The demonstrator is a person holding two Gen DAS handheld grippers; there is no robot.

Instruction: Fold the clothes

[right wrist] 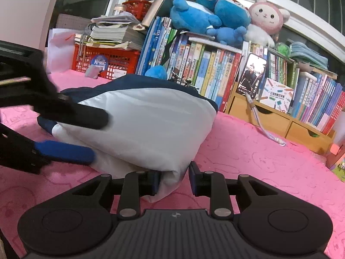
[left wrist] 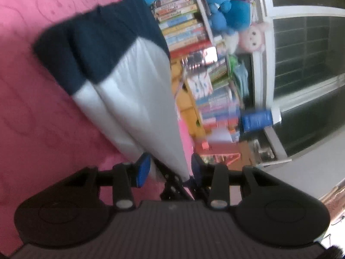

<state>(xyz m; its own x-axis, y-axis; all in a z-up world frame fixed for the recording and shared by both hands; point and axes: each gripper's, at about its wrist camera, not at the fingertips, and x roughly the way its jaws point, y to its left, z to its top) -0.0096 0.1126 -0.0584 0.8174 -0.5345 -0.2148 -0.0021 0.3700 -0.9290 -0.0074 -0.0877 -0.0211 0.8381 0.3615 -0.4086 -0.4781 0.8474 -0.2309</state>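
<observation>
home bedroom | bookshelf [right wrist: 215, 64] | plush toys [right wrist: 211, 19] | pink bedspread [right wrist: 258, 161]

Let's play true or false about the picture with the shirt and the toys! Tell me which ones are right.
1. The garment is white and navy. True.
2. It lies on a green cloth. False: the cloth is pink.
3. The right claw is shut tight on nothing. False: its jaws are open, with a corner of the garment between them.
4. A pink bunny toy sits above the books. True.
5. The left claw is far from the garment. False: its fingers are against the white part.
</observation>
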